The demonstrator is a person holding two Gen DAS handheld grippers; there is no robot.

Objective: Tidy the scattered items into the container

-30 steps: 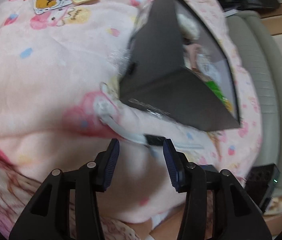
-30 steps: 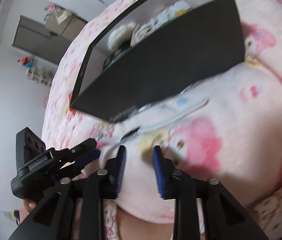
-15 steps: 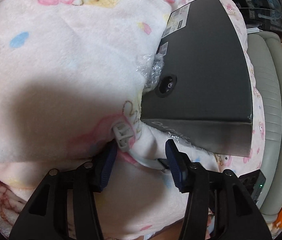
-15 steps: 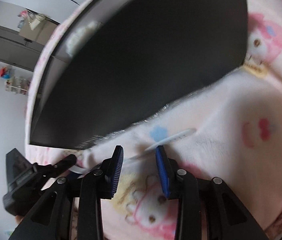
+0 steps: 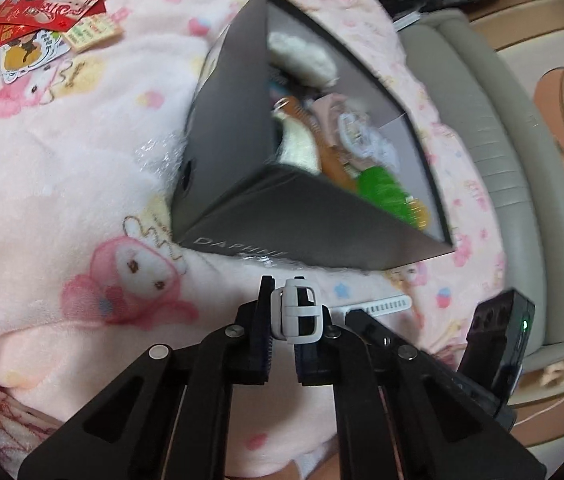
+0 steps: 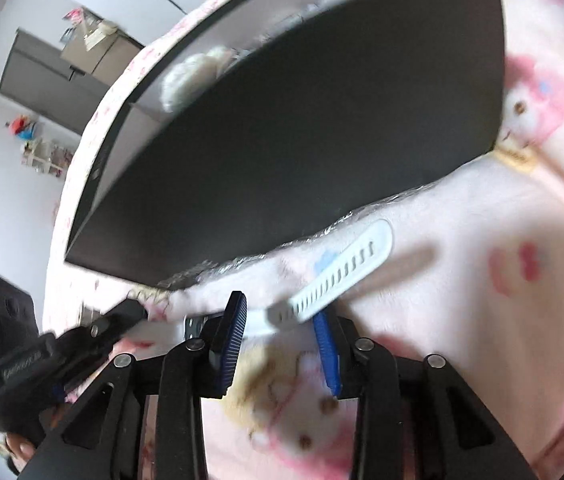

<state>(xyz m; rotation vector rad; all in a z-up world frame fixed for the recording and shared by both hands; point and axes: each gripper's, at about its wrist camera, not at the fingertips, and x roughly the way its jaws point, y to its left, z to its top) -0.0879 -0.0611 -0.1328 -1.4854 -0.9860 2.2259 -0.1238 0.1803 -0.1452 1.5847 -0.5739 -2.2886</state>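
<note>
- Left wrist view: the left gripper [image 5: 284, 320] has just snapped closed, and its black jaws are clamped on the buckle end of a white rubber watch strap [image 5: 296, 314], with the white buckle loop standing up between the pads.
- The strap's far end, a flat white band with a row of slots, lies on the pink fleece blanket with cartoon rabbit prints [image 5: 61, 184], to the right of the clamped buckle and just below the box.
- The open-topped black cardboard box [image 5: 306, 220], printed with pale letters along its lower edge, sits on the blanket just beyond the gripper tips.
- Inside the box are a cream plush item, something brown, a bright green piece and a pale pink and white item, all blurred.
- A wad of clear crinkled plastic wrap [image 5: 159, 156] pokes out against the box's left wall.
- Red and white printed packets and cards [image 5: 41, 20] lie on the blanket well to the upper left of the box.
- To the right of the box, past the blanket's edge, is a grey padded bed rim [image 5: 482, 128]; the black body of the other gripper shows at the lower right, below the box.
- Right wrist view: the right gripper [image 6: 279, 338] has its blue-ribbed pads standing apart on either side of the strap's white slotted band [image 6: 338, 276]; whether they press it I cannot tell.
- The band runs up and to the right from between the pads toward the box's lower edge, lifted a little, its shadow on the blanket [image 6: 482, 280].
- The black box [image 6: 302, 140] fills the upper middle here, the cream plush showing over its rim.
- The left gripper [image 6: 121, 320] reaches in from the lower left, below the box, towards the strap's other end.
</note>
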